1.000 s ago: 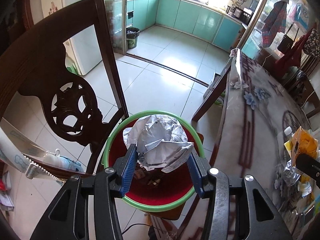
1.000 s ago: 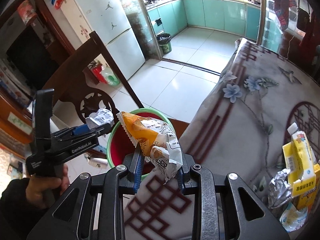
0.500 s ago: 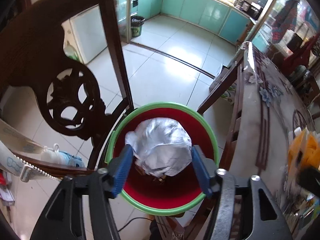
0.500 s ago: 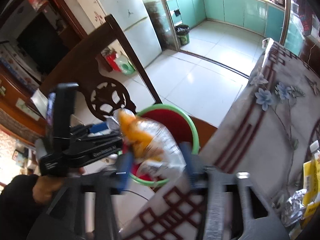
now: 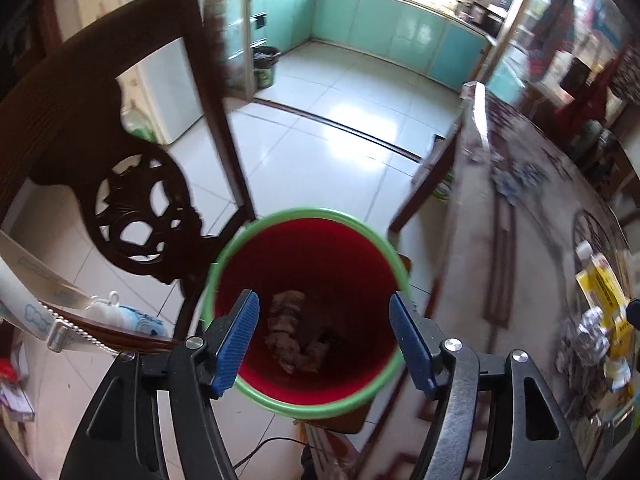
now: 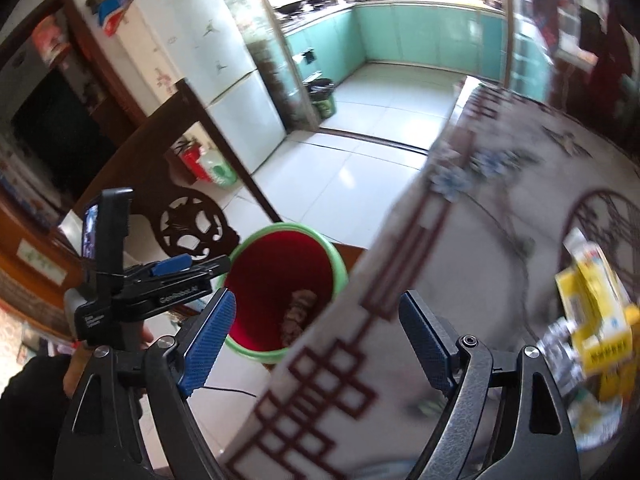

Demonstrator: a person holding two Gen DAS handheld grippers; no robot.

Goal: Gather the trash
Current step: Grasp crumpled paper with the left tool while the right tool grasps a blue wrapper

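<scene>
Blue pads: both pairs are spread wide with nothing between them; a second ago a crumpled paper ball was pinched on the left and an orange wrapper on the right.
Left gripper (image 5: 323,338): held directly over the bin, jaws apart, empty.
Right gripper (image 6: 316,338): held over the table edge, jaws apart, empty; the bin is seen just beyond its left pad.
Bin (image 5: 280,236): red inside, green rim, set on a chair seat beside the table; brownish scraps (image 5: 288,330) are seen at the bottom. The released paper and wrapper cannot be made out in the blurred views, but are judged to have been dropped in.
Table (image 6: 500,248): patterned cloth; more trash is left at the right, a yellow carton (image 6: 600,320) and foil (image 5: 584,332) beside it.
Chair (image 5: 132,200): dark carved back, behind the bin.
Meaning: two pieces are judged collected; the table pile is not yet cleared, so another reach there is called for.
</scene>
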